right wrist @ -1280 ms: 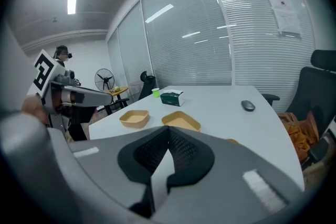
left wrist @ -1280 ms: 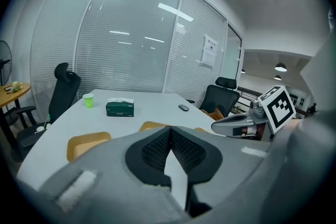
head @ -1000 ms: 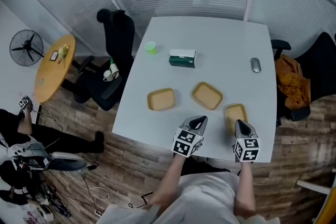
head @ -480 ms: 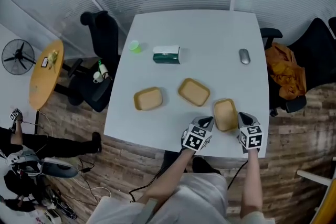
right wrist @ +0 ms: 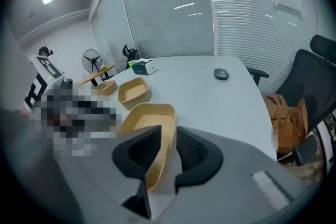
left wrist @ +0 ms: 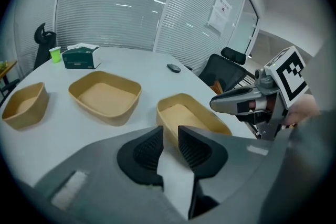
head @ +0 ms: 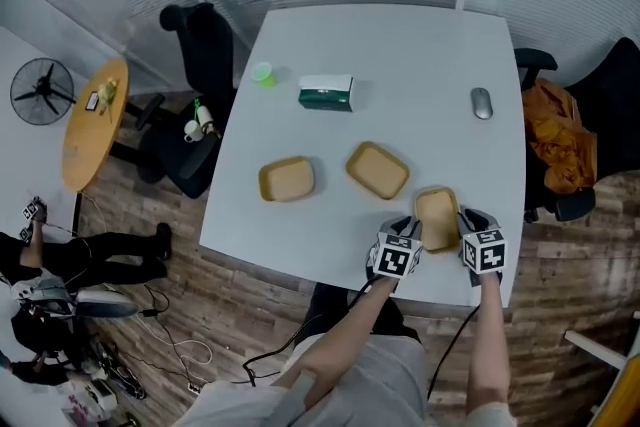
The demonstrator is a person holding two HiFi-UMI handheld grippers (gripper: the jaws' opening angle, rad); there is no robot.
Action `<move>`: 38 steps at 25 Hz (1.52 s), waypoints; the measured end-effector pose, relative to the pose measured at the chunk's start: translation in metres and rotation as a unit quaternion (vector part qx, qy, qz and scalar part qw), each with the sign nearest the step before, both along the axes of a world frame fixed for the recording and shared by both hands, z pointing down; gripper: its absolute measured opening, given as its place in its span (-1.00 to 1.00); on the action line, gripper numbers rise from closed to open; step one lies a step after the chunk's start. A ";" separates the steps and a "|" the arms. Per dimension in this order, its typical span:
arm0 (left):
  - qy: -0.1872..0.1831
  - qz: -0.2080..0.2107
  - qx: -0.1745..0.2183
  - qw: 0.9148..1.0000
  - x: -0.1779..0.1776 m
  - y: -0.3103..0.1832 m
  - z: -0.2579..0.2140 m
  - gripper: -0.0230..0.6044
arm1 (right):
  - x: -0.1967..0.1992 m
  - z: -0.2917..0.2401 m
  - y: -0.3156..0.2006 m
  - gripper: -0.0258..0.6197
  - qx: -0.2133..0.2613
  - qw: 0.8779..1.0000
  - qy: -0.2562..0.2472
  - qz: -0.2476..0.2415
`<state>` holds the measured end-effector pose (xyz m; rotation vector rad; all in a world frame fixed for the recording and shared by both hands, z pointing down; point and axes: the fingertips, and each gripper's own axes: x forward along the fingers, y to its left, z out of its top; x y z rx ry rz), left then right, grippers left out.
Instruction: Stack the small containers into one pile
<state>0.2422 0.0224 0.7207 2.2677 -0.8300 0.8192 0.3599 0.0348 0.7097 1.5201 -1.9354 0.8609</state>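
Note:
Three tan containers lie on the white table (head: 400, 45): a left one (head: 286, 179), a middle one (head: 378, 170) and a near right one (head: 437, 218). My left gripper (head: 411, 229) is at the near one's left side and my right gripper (head: 467, 221) at its right side. In the left gripper view the left gripper (left wrist: 169, 137) has just been opening, and the near container's (left wrist: 186, 115) wall sits loosely between its jaws. In the right gripper view the right gripper (right wrist: 169, 140) has also just been opening and straddles the container's (right wrist: 147, 117) right wall.
A green box (head: 326, 93), a small green cup (head: 262, 72) and a mouse (head: 482, 102) lie farther back on the table. Black chairs (head: 205, 65) stand at both sides. A round wooden table (head: 92, 120) is at the left. The table's front edge runs just below the grippers.
Both grippers have come down and forward from the table's front edge to the two sides of the near right container. The head view has shifted slightly.

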 end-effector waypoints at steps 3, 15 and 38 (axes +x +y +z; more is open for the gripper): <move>0.005 -0.019 -0.023 1.000 0.002 0.000 0.007 -0.57 | -0.001 0.005 -0.003 -0.59 -0.010 1.000 -0.002 0.000; 0.012 0.044 0.031 0.998 0.014 -0.036 -0.016 -0.45 | 0.012 0.000 0.027 -0.51 -0.007 0.991 -0.037 0.128; -0.103 0.489 0.090 0.862 0.100 -0.057 0.015 -0.46 | -0.033 0.017 0.098 -0.55 0.000 0.862 -0.156 0.482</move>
